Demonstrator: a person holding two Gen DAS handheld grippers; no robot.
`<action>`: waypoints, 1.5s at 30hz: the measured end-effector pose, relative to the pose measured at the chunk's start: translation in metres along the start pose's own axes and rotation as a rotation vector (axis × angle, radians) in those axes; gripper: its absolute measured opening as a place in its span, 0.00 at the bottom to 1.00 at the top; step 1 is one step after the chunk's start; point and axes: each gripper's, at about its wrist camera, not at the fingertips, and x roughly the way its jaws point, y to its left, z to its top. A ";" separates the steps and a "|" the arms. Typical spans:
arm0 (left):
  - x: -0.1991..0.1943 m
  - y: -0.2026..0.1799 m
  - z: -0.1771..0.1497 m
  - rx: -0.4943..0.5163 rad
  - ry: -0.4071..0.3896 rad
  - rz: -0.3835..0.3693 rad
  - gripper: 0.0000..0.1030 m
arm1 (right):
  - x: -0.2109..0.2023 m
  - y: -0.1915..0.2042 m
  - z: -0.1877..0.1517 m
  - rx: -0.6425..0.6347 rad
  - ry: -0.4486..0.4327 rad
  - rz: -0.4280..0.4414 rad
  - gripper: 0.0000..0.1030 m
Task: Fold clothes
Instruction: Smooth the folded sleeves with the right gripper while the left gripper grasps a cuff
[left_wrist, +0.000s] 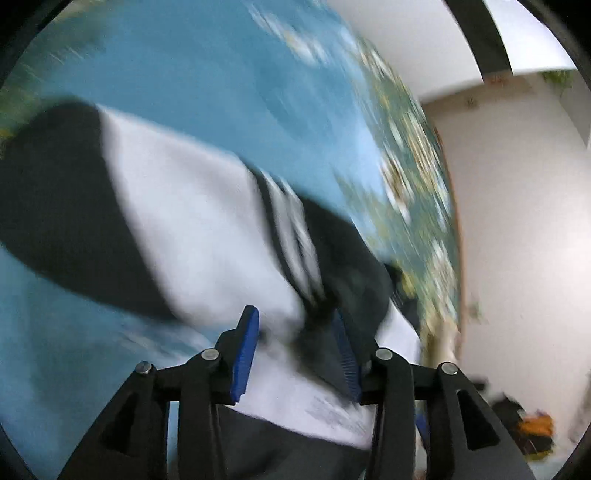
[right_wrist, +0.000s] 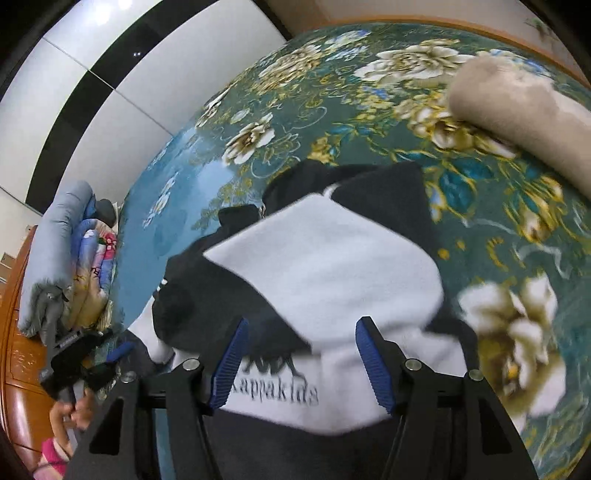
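Note:
A black and white kids' garment with dark lettering lies on a floral teal bedspread. A white panel and black sleeve parts are folded over its middle. My right gripper is open just above the white front, holding nothing. In the blurred left wrist view the same garment stretches from left to right, with a striped black sleeve. My left gripper has its jaws apart with white and black cloth lying between the blue pads. The left gripper also shows at the lower left of the right wrist view.
A rolled beige blanket lies at the bed's far right. A stack of folded quilts sits at the left by a wooden bed frame. White walls stand beyond the bed, with dark and orange items on the floor.

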 end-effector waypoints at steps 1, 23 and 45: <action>-0.006 0.014 0.003 -0.040 -0.024 0.024 0.51 | -0.001 0.000 -0.006 0.000 0.003 -0.008 0.63; -0.050 0.161 0.043 -0.434 -0.273 0.283 0.17 | 0.002 -0.006 -0.029 0.068 0.029 -0.034 0.63; -0.103 -0.305 -0.064 0.842 -0.386 0.055 0.11 | -0.008 -0.036 -0.022 0.208 -0.042 0.134 0.63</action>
